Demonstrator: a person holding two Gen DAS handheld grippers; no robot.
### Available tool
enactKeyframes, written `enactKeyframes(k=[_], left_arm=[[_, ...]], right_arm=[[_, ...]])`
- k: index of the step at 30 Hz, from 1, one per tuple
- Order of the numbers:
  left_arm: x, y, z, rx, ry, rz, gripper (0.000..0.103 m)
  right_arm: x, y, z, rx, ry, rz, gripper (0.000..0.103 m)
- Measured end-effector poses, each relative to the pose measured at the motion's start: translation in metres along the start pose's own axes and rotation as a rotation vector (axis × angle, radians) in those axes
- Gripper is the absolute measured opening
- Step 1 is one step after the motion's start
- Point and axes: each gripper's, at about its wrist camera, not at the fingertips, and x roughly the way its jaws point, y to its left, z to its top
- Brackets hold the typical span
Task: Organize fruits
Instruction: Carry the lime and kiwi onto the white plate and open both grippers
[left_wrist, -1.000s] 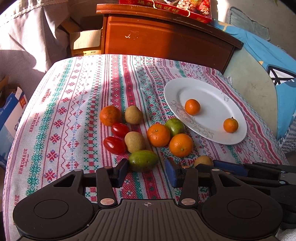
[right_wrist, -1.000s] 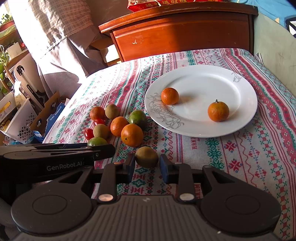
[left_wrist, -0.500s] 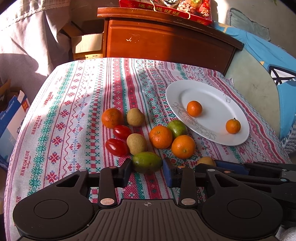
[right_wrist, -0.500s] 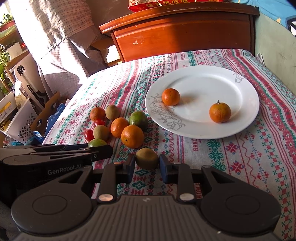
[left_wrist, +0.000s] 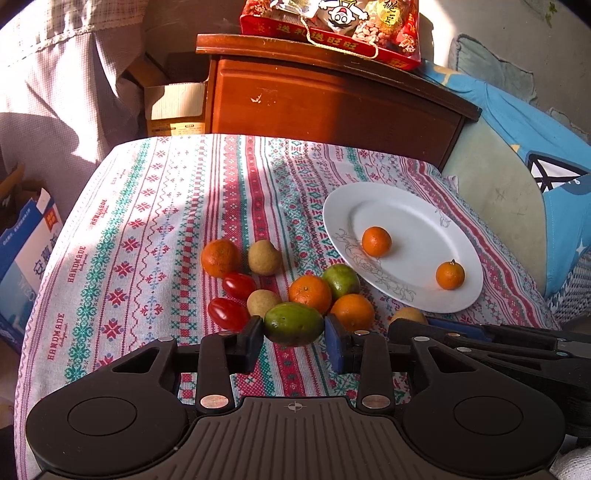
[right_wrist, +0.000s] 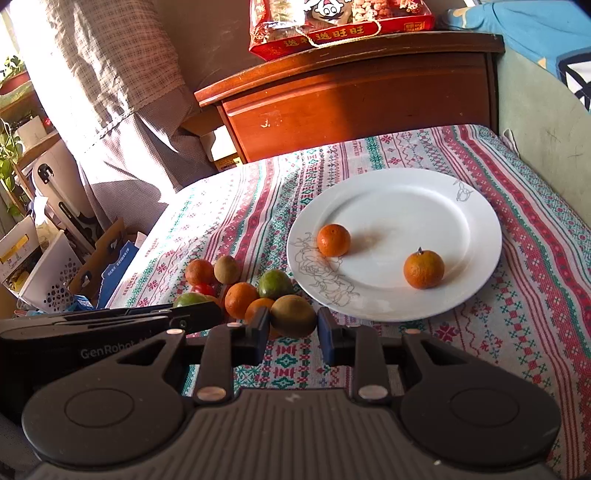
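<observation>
Left tongs (left_wrist: 293, 338): closed on the green oval fruit (left_wrist: 293, 324). Both pads contact the fruit, one at each end. In the left wrist view the fruit appears raised slightly clear of the cloth, though contact with the cloth cannot be ruled out.

Right tongs (right_wrist: 291, 328): closed on the brown-green kiwi (right_wrist: 293, 315). Both pads press its sides. The kiwi sits at the near edge of the fruit group, just in front of the white plate (right_wrist: 476, 206).

Bench (left_wrist: 155, 206): covered with a patterned cloth in red, green and white bands.

White plate: positioned on the right half of the bench. It holds two small oranges (left_wrist: 376, 241) (left_wrist: 450, 274), well apart from each other.

Loose fruit on the cloth, left of the plate:
- one orange (left_wrist: 220, 257) at the far left, with a brown round fruit (left_wrist: 264, 257) just beside it;
- two red tomatoes (left_wrist: 239, 286) (left_wrist: 228, 314) nearer the camera;
- a second brown round fruit (left_wrist: 263, 302) touching the green oval fruit's far side;
- two oranges (left_wrist: 309, 293) (left_wrist: 352, 312) side by side;
- a green round fruit (left_wrist: 341, 281) behind them, touching the plate rim.

Behind the bench: a wooden cabinet (left_wrist: 332, 103) with a red gift box (left_wrist: 328, 26) on top.
</observation>
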Motion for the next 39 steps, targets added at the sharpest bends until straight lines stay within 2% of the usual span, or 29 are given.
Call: enactKeyframes(k=[8,15,28,39], left_arm=[[-0.005,-0.013,0.03,-0.007,-0.04,-0.071,0.033],[0.005,-0.025,0.057,0.011,-0.071,-0.101,0.033],[0.057,-0.039,0.087,0.046,-0.04,-0.125,0.033],[0.092,-0.052,0.09,0.059,0.011,-0.143,0.033]], right_arm=[[-0.013,-0.022,0.037,0.037,-0.079,-0.026,0.028],[-0.015,-0.042,0.051,0.084,-0.109,-0.046,0.028],[0.011,-0.071,0.056,0.17,-0.059,-0.089,0.028],[0.028,-0.085,0.053,0.219,-0.023,-0.118,0.03]])
